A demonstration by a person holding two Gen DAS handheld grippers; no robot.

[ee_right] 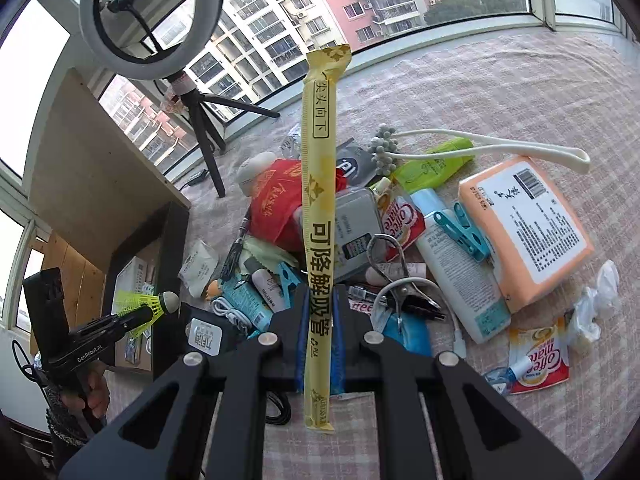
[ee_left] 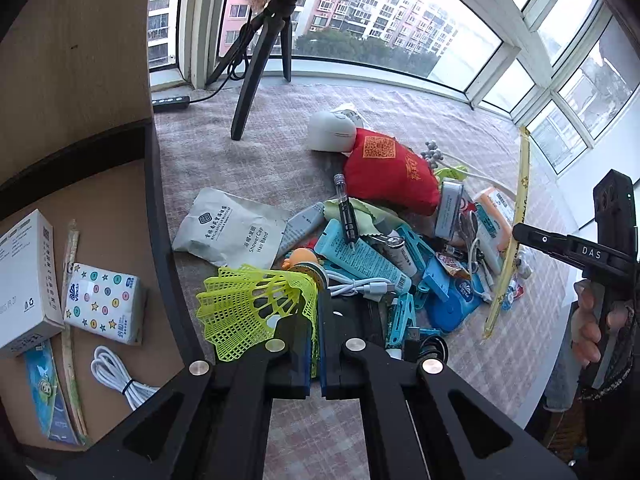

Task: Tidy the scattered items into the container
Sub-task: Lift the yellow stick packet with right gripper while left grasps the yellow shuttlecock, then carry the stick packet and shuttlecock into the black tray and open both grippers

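My left gripper (ee_left: 319,320) is shut on a yellow-green plastic shuttlecock (ee_left: 256,308), held above the pile's left edge, next to the container. It shows at the left of the right wrist view (ee_right: 140,306). My right gripper (ee_right: 320,320) is shut on a long yellow wrapped straw (ee_right: 320,208), held upright over the pile; it also shows in the left wrist view (ee_left: 516,216). The container (ee_left: 156,216) is a dark-rimmed wooden box at the left holding a white box (ee_left: 24,280), a tissue pack (ee_left: 104,304), a coiled white cable (ee_left: 116,372) and a wrapped straw (ee_left: 70,280).
The pile on the checked cloth holds a red pouch (ee_left: 388,168), a shower cap packet (ee_left: 232,228), blue tubes and clips, an orange tissue pack (ee_right: 524,224) and Coffee mate sachets (ee_right: 540,356). A ring light tripod (ee_left: 260,60) stands at the back by the windows.
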